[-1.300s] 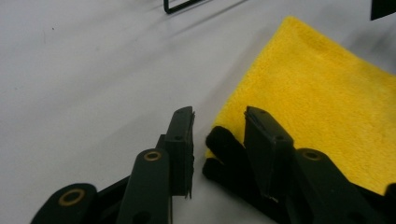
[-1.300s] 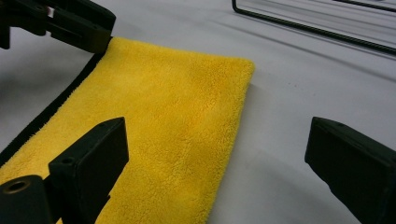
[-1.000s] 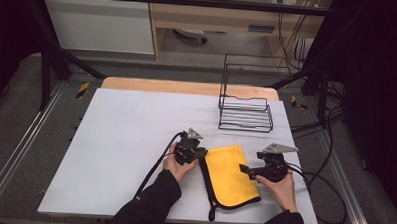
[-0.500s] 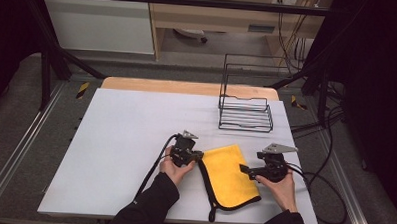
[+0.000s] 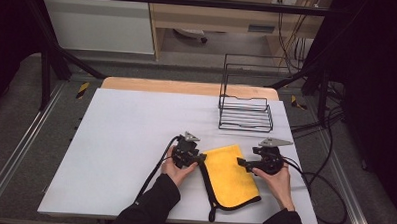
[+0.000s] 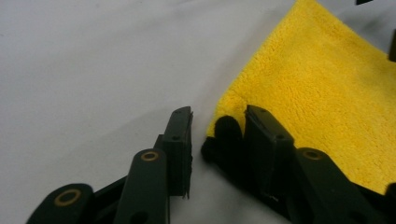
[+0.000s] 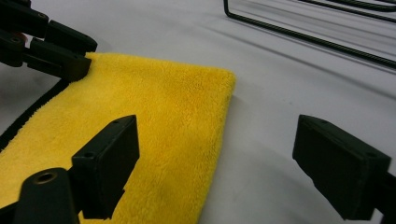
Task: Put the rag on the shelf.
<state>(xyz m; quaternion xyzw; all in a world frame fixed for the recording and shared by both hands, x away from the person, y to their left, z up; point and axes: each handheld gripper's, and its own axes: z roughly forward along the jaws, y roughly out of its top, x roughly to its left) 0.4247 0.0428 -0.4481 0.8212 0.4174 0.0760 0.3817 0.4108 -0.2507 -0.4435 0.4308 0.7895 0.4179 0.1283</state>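
High view: a yellow cloth (image 5: 232, 175) lies flat near the table's (image 5: 136, 125) front edge, long axis running front to back, between both grippers. Left gripper (image 6: 212, 133), jaws slightly apart, straddles the cloth's far-left black-trimmed corner. Right gripper (image 7: 215, 163) gapes wide over the right edge, gripping nothing

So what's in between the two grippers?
The yellow cloth lies flat between the left gripper and right gripper, seen in the high view.

left gripper (image 5: 197, 157) – jaws narrowly parted | right gripper (image 5: 241, 162) – jaws wide
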